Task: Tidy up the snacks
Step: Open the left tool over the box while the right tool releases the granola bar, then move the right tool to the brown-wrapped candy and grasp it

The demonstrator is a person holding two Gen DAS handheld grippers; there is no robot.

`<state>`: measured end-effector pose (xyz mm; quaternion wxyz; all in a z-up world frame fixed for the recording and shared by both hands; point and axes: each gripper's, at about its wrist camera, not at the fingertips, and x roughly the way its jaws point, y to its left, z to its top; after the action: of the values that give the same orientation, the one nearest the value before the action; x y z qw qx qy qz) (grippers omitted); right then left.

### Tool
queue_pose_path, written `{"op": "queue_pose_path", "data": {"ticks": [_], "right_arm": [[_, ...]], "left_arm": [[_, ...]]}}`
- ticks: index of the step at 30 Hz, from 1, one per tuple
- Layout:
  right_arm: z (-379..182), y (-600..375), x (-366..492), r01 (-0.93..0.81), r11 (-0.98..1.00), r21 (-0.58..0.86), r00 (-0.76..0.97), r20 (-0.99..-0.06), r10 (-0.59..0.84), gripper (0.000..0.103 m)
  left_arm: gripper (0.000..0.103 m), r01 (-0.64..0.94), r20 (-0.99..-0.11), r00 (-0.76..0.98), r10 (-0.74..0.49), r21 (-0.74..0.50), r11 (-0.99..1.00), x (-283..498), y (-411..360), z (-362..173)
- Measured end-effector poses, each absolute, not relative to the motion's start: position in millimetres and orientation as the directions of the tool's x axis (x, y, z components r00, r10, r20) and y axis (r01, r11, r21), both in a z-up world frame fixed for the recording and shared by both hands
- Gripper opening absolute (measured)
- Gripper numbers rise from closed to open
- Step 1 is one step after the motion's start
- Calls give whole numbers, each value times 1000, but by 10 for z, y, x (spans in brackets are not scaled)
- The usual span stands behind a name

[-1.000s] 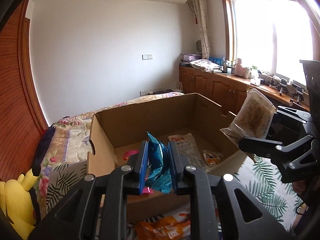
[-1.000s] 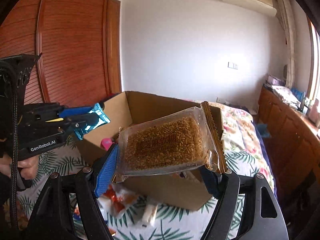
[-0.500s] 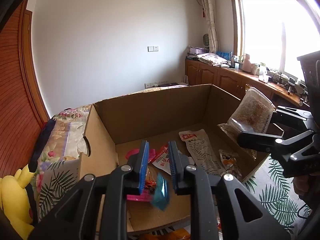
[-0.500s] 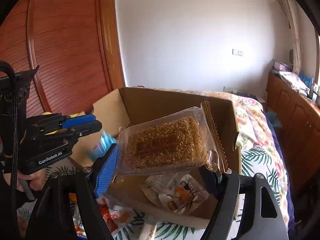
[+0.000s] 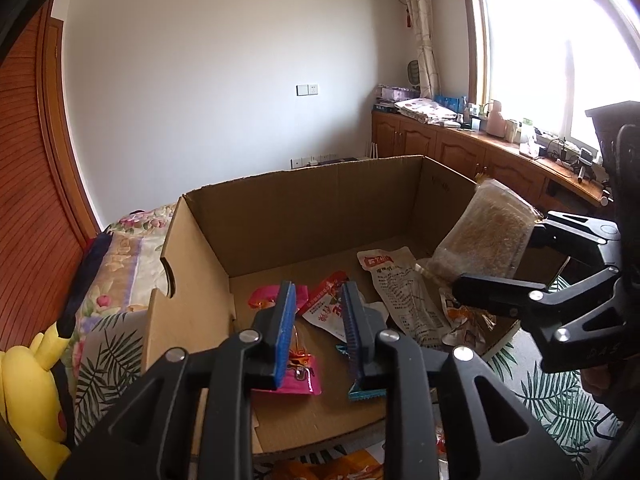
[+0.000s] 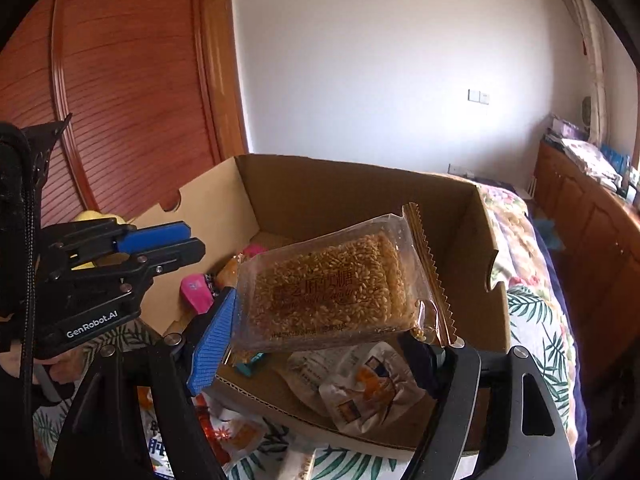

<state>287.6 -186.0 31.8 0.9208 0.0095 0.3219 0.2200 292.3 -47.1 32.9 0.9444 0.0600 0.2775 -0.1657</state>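
Left gripper (image 5: 318, 320): fingers apart, holding nothing, over the box.
Right gripper (image 6: 320, 338): clamped on the clear packet of brown sesame bar (image 6: 328, 294), up over the box edge.
Big brown cardboard box (image 5: 304, 216): open, on the leafy bedcover (image 5: 560, 396).
Inside: pink packet (image 5: 296, 376), teal packet (image 5: 362, 390), white packet (image 5: 404, 296).

White lettering "GenRobot.AI" runs along the black body of the left gripper (image 6: 160, 244). Chinese print on the sesame candy packet (image 6: 332, 292) beside it is too blurred to read.
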Motion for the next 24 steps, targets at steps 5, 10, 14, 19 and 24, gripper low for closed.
{"op": "queue_pose_path", "data": {"ticks": [5, 10, 14, 19, 24], "right_arm": [[300, -1830, 2887, -384, 911, 151, 700, -596, 393, 83], [394, -1864, 2781, -382, 909, 168, 714, -571, 405, 84], [516, -1857, 2611, -397, 904, 157, 725, -551, 414, 84], [619, -1861, 2356, -404, 902, 151, 730, -541, 417, 84], [618, -1885, 2126, -394, 905, 160, 729, -545, 414, 84]], "left_arm": [[29, 345, -540, 794, -279, 23, 938, 2863, -450, 367], [34, 343, -529, 801, -282, 19, 939, 2729, -428, 448], [40, 345, -513, 808, -288, 17, 938, 2585, -409, 533], [43, 346, -500, 814, -295, 10, 938, 2381, -336, 616], [45, 333, -505, 813, -290, -6, 943, 2151, -252, 578]]}}
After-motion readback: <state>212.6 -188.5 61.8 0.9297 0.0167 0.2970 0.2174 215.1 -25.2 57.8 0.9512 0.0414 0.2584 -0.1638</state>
